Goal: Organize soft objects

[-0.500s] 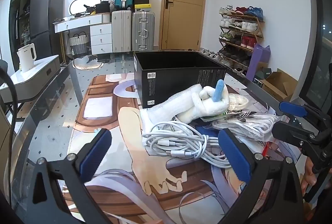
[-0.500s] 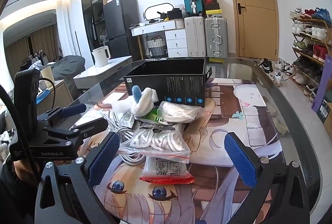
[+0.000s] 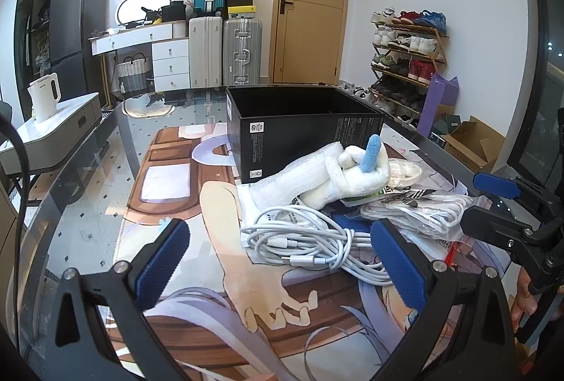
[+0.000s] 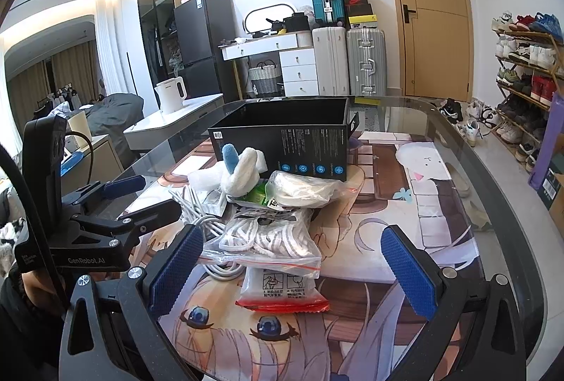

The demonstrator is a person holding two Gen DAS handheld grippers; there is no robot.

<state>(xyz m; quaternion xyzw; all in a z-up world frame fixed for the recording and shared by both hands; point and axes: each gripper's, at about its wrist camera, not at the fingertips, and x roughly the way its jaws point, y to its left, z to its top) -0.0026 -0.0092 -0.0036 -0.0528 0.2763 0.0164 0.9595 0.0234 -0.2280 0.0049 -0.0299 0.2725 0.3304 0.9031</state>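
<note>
Grippers both tilting down toward the table rn, hovering over the pile w/ nothing in them. Left gripper [image 3: 282,259] is sitting low at the near edge w/ its jaws spread about as wide as they go; the white cable bundle [image 3: 303,238] is lying between the blue pads [image 3: 162,261] but further out, no contact afaict. Right gripper [image 4: 292,271] is doing the same thing, jaws wide apart, angled down, and the zip bag of white cord [image 4: 271,240] plus the red-edged packet [image 4: 282,292] are lying between its fingers w/o being pinched. Each gripper is showing up in the other cam too, side by side, a bit apart.

Soft stuff is all heaped in one clump on the printed anime mat [image 4: 405,240], just in front of the black box [image 3: 299,134]. White plush w/ a blue ear [image 3: 352,176] is leaning on top of a bubble wrap roll [image 3: 292,180], right up against the box's front wall. Another clear bag w/ smth white inside [image 4: 303,187] is resting next to the plush, over a green pack [image 4: 257,195]. Box is standing open-topped; can't tell from these angles whether anything's lying in it. A person's fingers [image 3: 525,289] are peeking in at the right edge of the left cam, behind the other gripper's handle.
</note>
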